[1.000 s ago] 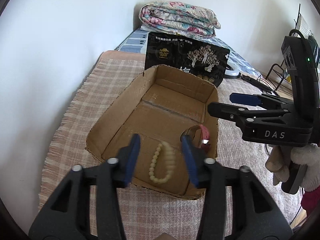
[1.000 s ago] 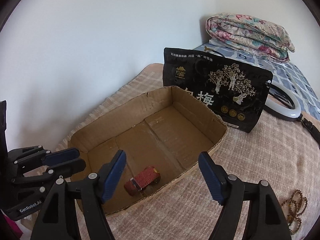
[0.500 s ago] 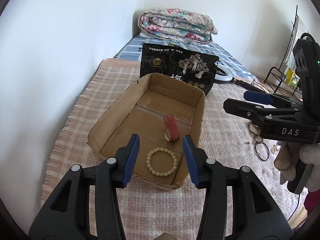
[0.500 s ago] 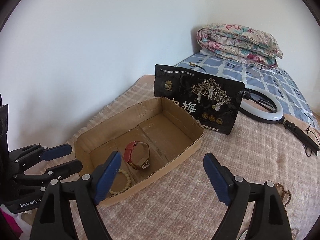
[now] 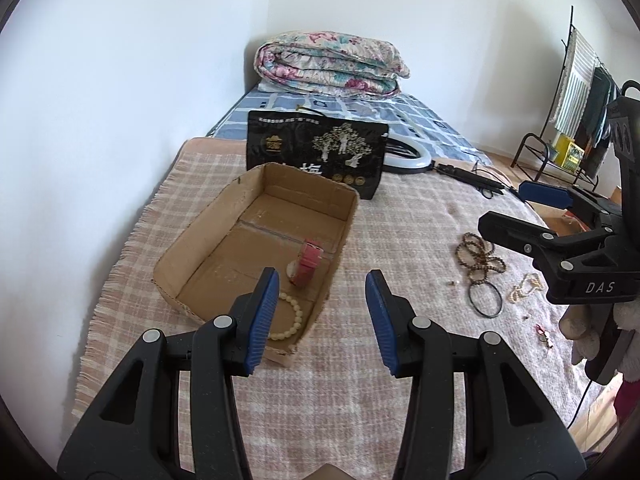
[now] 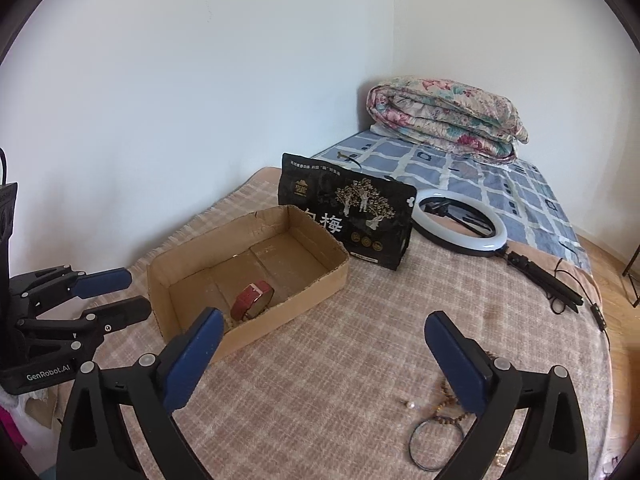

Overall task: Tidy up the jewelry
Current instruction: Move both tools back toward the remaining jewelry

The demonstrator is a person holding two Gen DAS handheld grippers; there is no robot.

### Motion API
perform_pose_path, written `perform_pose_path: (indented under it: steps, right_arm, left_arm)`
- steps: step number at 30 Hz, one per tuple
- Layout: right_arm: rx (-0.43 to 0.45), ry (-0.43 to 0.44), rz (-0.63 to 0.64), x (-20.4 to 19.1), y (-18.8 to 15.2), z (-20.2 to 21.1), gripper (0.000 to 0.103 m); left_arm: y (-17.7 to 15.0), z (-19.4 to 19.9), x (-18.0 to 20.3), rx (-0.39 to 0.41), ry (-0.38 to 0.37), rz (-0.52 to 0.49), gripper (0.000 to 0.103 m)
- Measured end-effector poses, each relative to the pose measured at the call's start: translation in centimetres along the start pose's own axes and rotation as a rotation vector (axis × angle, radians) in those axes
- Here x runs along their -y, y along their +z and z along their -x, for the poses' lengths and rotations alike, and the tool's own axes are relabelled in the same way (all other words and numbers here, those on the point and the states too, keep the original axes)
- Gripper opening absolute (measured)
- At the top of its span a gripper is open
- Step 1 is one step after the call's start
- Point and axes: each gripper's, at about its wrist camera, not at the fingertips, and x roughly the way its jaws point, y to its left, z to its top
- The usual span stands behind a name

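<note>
A cardboard box [image 5: 256, 184] lies on the checked blanket. Inside it are a red-strapped watch [image 5: 310, 260] and a cream bead bracelet [image 5: 294, 316]. My left gripper [image 5: 322, 300] hovers open over the box's near right corner, holding nothing. To the right lie brown bead bracelets [image 5: 478, 258], a black ring [image 5: 485, 298] and a pearl chain [image 5: 526, 286]. My right gripper [image 5: 504, 206] hangs above them. In the right wrist view, my right gripper [image 6: 324, 332] has its jaws opening wide with nothing between them. The box [image 6: 316, 288], the watch [image 6: 252, 300] and my left gripper [image 6: 138, 292] are at left.
A black snack bag [image 5: 316, 152] stands behind the box, with a ring light [image 6: 460, 224] and its cable beside it. A folded floral quilt [image 5: 328, 64] lies at the far end. A white wall runs along the left. A drying rack [image 5: 576, 92] stands far right.
Both grippers have pulled back and up from the box, which now looks smaller. The right jaws have spread wider. The loose jewelry on the blanket has come into view.
</note>
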Motion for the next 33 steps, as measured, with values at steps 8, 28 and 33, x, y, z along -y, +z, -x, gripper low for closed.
perform_pose_path:
  steps: [8, 28, 33]
  right_arm:
    - [0.013, -0.082, -0.023, 3.3, -1.8, 4.3, 0.103]
    - [-0.04, -0.273, -0.192, 15.0, -13.1, 12.6, 0.103]
    - [-0.06, -0.282, -0.243, 17.1, -16.5, 13.2, 0.102]
  left_arm:
    - [-0.3, 0.8, 2.9, 0.019, -0.027, -0.013, 0.062]
    - [-2.4, -3.9, 9.0, -0.091, -0.074, -0.054, 0.067]
    - [-3.3, -5.8, 10.2, -0.136, -0.105, -0.071, 0.067]
